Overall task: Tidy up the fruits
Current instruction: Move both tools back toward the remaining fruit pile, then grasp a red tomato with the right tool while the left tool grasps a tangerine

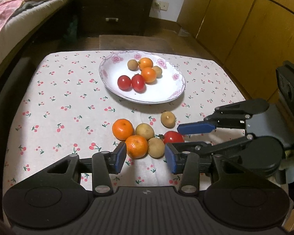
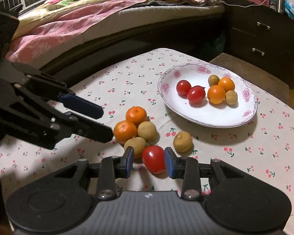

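A white flowered plate [image 1: 143, 100] [image 2: 205, 123] holds two tomatoes, two mandarins and two brown longans. Loose fruit lies on the cherry-print cloth in front of it. My left gripper [image 1: 145, 156] [image 2: 107, 123] is open around a mandarin [image 1: 136, 146] [image 2: 125, 132] and a longan [image 1: 156, 147] [image 2: 135, 145], its pads not squeezing them. My right gripper [image 2: 149, 162] [image 1: 178, 137] is open with a red tomato [image 2: 153, 158] [image 1: 173, 137] between its jaws; a gap shows at the left pad. A second mandarin [image 1: 123, 129], another longan [image 1: 145, 131] and a lone longan [image 1: 168, 119] lie close by.
A bed with pink bedding [image 2: 78, 17] runs along the far side. A dark drawer cabinet [image 1: 115, 5] and a wooden stool [image 1: 133, 43] stand behind the table. Yellow-brown wardrobe doors [image 1: 245, 29] line the right. The cloth's left half [image 1: 58, 107] is bare.
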Available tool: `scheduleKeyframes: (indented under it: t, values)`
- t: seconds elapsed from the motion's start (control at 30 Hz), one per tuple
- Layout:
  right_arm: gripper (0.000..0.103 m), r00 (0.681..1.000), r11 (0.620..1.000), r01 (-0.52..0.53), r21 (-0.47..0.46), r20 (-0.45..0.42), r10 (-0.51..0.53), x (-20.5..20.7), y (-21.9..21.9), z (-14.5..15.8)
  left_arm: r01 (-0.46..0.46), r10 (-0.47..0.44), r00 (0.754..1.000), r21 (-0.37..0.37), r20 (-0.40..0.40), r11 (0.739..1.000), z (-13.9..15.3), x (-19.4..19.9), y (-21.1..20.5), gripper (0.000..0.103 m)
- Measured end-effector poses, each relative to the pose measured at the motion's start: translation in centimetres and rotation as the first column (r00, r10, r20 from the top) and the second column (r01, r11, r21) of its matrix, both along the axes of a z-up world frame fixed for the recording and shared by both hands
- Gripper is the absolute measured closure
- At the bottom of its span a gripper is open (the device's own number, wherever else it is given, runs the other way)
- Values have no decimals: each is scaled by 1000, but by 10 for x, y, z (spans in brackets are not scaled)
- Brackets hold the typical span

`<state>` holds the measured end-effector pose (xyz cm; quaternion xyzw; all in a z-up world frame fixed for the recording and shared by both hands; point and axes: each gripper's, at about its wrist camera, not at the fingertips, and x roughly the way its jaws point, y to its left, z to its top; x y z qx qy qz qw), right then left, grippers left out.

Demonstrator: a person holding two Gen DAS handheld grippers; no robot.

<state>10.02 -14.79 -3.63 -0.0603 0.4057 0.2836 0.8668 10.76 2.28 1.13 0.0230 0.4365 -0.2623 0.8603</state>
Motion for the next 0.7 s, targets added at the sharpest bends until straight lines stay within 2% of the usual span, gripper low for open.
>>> scheduleKeyframes:
  t: [0.4,0.53,0.7]
  values:
    - [47,1000,999,-1,-32,1,1,13,1,-8,23,-23,1000,16,-20,1000,-9,3,-4,48]
    - [47,999,999,-4,-44,-32,3,15,1,-17,18,-18,999,1,-33,1000,-11,10,-3,47]
    - [48,1000,998,-6,-56,-10,6,13,4,-15,9,-8,999,17,-44,1000,-21,20,-5,47]
